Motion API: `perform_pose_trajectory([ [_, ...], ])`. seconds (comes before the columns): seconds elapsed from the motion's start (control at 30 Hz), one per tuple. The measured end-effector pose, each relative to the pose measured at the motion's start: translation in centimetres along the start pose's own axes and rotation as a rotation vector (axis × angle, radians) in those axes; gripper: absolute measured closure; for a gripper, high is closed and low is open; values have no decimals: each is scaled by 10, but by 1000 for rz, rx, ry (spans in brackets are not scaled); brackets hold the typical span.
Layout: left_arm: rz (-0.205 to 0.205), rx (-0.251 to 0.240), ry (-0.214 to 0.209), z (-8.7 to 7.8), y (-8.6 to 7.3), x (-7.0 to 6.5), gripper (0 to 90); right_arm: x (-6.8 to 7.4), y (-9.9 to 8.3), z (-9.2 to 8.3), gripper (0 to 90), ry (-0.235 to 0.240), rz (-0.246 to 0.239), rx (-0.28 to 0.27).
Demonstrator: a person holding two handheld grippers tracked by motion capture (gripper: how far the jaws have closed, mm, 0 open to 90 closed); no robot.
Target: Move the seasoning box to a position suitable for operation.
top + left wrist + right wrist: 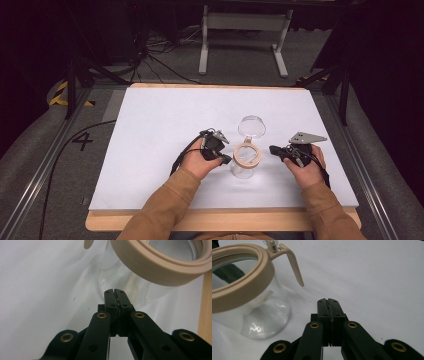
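Observation:
A clear glass jar (244,167) with a tan ring collar (247,154) stands near the front middle of the white table top (165,120). Its round clear lid (252,126) is hinged open behind it. In the left gripper view the jar's glass wall (120,277) sits just beyond my left gripper (115,290), whose jaws are pressed together on nothing. My left gripper (226,159) is close against the jar's left side. My right gripper (274,149) is a little right of the jar, apart from it, jaws together and empty (327,300). The collar's tan latch tab (295,267) hangs down.
The white top rests on a wooden board (220,219) whose edge shows at the front. Rails run along both sides of the table. A white metal stand (245,37) and loose cables (160,55) lie on the floor beyond the far edge.

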State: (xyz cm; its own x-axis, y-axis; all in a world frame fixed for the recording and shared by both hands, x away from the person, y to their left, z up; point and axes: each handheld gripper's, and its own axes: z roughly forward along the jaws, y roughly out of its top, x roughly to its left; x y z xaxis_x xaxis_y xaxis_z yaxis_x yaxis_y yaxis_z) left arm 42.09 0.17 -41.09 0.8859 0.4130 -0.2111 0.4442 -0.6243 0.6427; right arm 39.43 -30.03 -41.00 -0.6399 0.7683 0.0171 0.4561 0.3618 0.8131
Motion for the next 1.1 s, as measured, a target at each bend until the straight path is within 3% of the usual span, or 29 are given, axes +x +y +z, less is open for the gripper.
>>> perform_pose_trajectory([
  [0.27, 31, 18, -30, 6, 3, -8, 892, -5, -1, -5, 900, -12, 21, -9],
  [0.4, 17, -2, -33, 3, 3, -6, 873, -6, 0, -5, 900, -10, 18, -8],
  [0.43, 25, 2, -14, 0, 3, -5, 873, -6, 0, -6, 900, -9, 20, -8],
  [0.63, -27, -72, 60, -29, 0, 6, 835, -12, 6, -17, 880, -22, 32, -14],
  [0.77, -67, -84, 172, -57, -11, 23, 800, -26, 11, -31, 830, -52, 74, -10],
  [0.9, -131, -116, 221, -74, -24, 38, 786, -41, 11, -39, 752, -91, 102, -4],
  [1.03, -181, -98, 294, -86, -40, 54, 761, -58, 8, -42, 700, -149, 114, 34],
  [1.1, -200, -101, 311, -90, -46, 62, 737, -65, 5, -43, 666, -163, 118, 41],
])
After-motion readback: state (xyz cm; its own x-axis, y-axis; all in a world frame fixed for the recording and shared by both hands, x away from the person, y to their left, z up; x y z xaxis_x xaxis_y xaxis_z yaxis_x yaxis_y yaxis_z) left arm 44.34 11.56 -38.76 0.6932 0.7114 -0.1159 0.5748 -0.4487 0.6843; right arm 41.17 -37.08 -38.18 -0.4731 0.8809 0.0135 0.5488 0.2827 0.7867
